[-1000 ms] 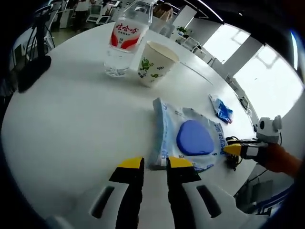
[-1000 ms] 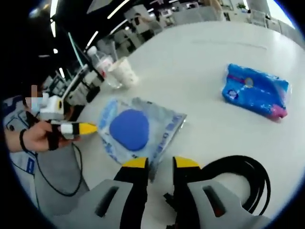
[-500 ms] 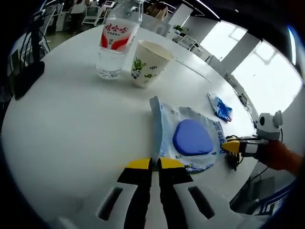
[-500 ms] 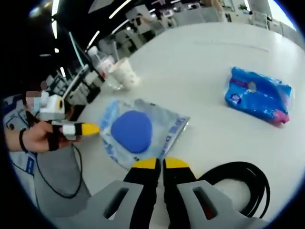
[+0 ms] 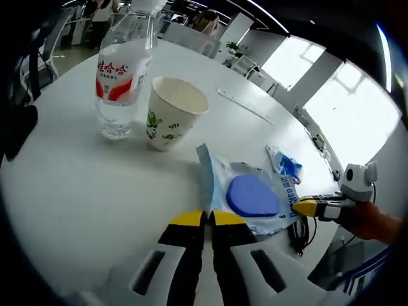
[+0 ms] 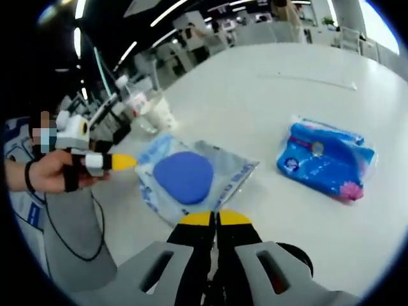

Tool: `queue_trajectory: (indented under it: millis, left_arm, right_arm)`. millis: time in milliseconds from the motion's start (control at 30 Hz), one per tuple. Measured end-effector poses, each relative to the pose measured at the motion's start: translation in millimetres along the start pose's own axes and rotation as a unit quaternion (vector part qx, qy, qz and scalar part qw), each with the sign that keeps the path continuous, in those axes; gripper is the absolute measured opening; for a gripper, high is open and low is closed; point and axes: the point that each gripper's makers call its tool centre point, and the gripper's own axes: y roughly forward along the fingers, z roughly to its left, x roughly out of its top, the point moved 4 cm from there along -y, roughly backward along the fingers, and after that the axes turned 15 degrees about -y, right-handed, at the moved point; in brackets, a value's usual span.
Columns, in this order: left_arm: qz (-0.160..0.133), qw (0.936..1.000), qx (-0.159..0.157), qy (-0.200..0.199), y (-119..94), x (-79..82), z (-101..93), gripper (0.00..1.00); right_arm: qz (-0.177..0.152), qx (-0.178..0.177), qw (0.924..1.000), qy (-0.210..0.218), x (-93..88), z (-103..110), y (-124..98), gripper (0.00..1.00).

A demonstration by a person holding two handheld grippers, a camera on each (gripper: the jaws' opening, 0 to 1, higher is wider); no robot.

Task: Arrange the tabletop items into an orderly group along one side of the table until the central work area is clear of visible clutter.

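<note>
In the left gripper view, the left gripper (image 5: 204,218) has its yellow-tipped jaws pressed together on the near edge of a clear plastic packet (image 5: 245,197) that holds a blue rounded pad (image 5: 252,196). The packet lies flat on the white round table (image 5: 76,185), just right of centre. Beyond it to the left stands a paper cup (image 5: 169,113) printed with green leaves, upright and open at the top. Just left of the cup stands a water bottle (image 5: 122,76) with a red and white label, upright, close beside the cup; whether they touch cannot be told. Farther right on the table, past the packet, lies a small blue pack of tissues (image 5: 285,166). At the right edge the right gripper (image 5: 303,206) comes in, held by a person's hand (image 5: 363,220), its yellow tip at the packet's right edge.

In the right gripper view, the right gripper (image 6: 213,218) has its jaws closed together on the near corner of the same packet (image 6: 191,180). The blue tissue pack (image 6: 325,164) lies well apart to the right. The cup (image 6: 156,115) and bottle (image 6: 131,95) stand far left. The left gripper (image 6: 124,162) reaches the packet's left side, held in a hand (image 6: 54,175). A black cable (image 6: 299,261) lies near, beside the jaws.
</note>
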Motion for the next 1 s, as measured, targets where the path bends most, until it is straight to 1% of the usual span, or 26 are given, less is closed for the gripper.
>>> queue_trajectory:
  millis: [167,267,400,567,833,1000]
  left_arm:
    - [-0.008,0.9999,-0.005,-0.007,9.3,9.4,-6.0,0.0]
    - [-0.014,0.9997,-0.007,-0.019,14.0,15.6,-8.2,0.0]
    - [-0.021,0.9995,-0.007,-0.023,16.1,21.4,-14.5,0.0]
    - [-0.03,0.999,-0.005,-0.032,19.2,30.2,-17.8,0.0]
    - [-0.036,0.9987,0.001,-0.036,26.4,40.4,-16.3,0.0]
    - [-0.033,0.9983,0.011,-0.047,34.1,38.3,-8.6,0.0]
  right_arm:
    - [-0.01,-0.009,0.9998,-0.012,15.4,-10.9,-2.6,0.0]
    - [-0.013,-0.012,0.9997,-0.019,24.7,-21.2,0.3,0.0]
    - [-0.018,-0.015,0.9993,-0.028,38.2,-31.6,3.9,0.0]
    - [-0.022,-0.017,0.9992,-0.028,49.8,-43.1,11.9,0.0]
    - [-0.015,-0.015,0.9994,-0.028,53.2,-50.0,25.5,0.0]
    - [-0.006,-0.012,0.9996,-0.023,48.5,-53.4,35.9,0.0]
